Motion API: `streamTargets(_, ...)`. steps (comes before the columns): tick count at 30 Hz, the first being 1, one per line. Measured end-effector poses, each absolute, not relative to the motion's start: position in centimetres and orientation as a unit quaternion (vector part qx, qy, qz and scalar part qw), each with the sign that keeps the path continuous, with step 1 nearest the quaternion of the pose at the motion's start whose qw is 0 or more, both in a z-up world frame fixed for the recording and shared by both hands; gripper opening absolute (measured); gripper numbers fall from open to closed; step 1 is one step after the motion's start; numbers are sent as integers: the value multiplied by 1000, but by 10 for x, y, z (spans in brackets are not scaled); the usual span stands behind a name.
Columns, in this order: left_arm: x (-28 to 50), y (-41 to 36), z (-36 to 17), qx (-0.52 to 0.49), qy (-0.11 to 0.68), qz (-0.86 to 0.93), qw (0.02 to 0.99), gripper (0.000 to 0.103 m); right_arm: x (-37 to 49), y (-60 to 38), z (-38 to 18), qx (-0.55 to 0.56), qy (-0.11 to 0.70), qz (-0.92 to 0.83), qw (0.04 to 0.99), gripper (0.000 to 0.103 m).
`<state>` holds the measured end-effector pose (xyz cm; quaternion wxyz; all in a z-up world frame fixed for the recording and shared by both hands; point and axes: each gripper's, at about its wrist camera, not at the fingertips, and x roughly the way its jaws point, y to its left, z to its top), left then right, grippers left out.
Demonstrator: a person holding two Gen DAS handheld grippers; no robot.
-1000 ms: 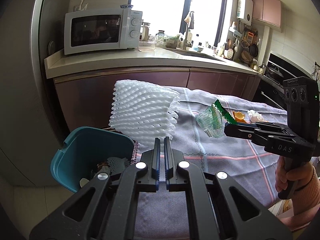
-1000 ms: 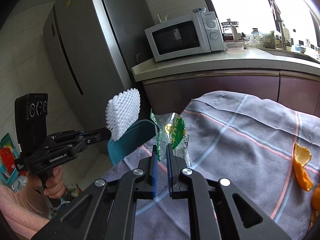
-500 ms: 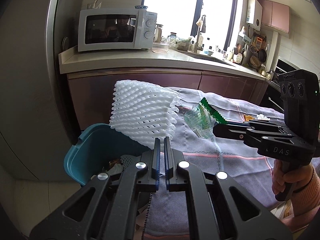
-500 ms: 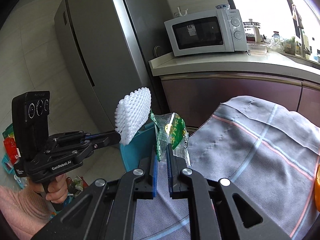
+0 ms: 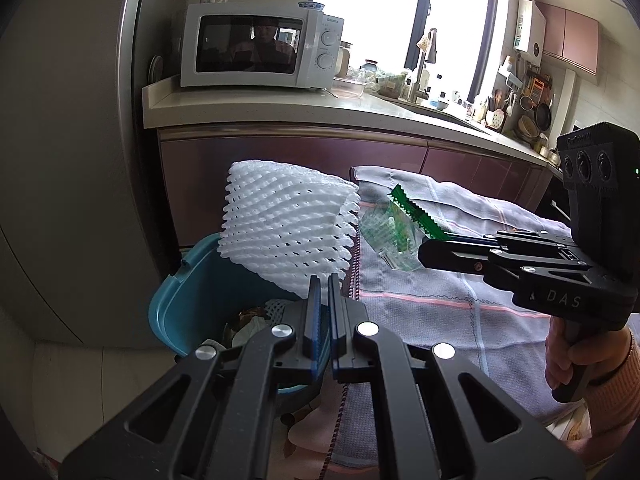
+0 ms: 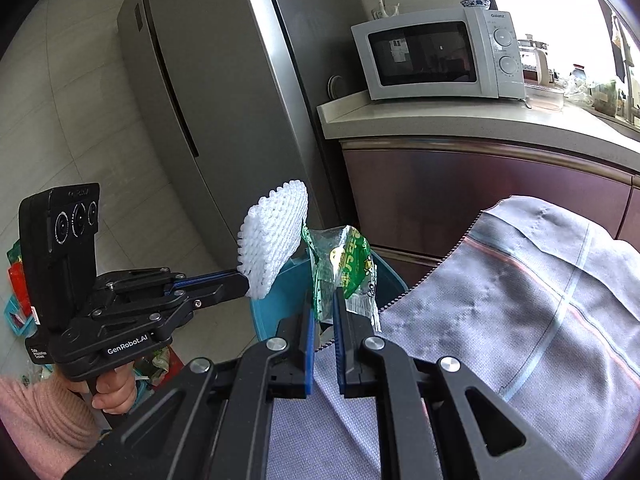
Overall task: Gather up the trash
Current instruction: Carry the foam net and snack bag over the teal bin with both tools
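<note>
— Shifted left since a moment ago, both grippers: foam net (image 5: 288,232) now over the teal bin (image 5: 188,280), no longer over the cloth (image 5: 460,280).
— Jaw state?
— Left gripper (image 5: 322,292) clamped on the net's lower edge. Right gripper (image 6: 322,308) clamped on the green wrapper (image 6: 344,268), hanging just right of the net, near the bin's right rim.
— Advice for the drop?
— Probably best to lower the net closer to the opening before parting the jaws; light foam drifts easily. Then bring the wrapper further left, fully inside the rim, clear of the cloth edge. Release one at a time, avoiding a snag between net and wrapper.
</note>
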<state>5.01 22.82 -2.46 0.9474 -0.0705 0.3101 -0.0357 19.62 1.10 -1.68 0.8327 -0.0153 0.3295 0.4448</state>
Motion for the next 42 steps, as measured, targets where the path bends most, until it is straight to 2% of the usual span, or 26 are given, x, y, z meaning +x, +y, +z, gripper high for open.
streamTargets(42,64,258,-68,-105,348,-8,932,4,217,69,-41,-53,369,444,815,7)
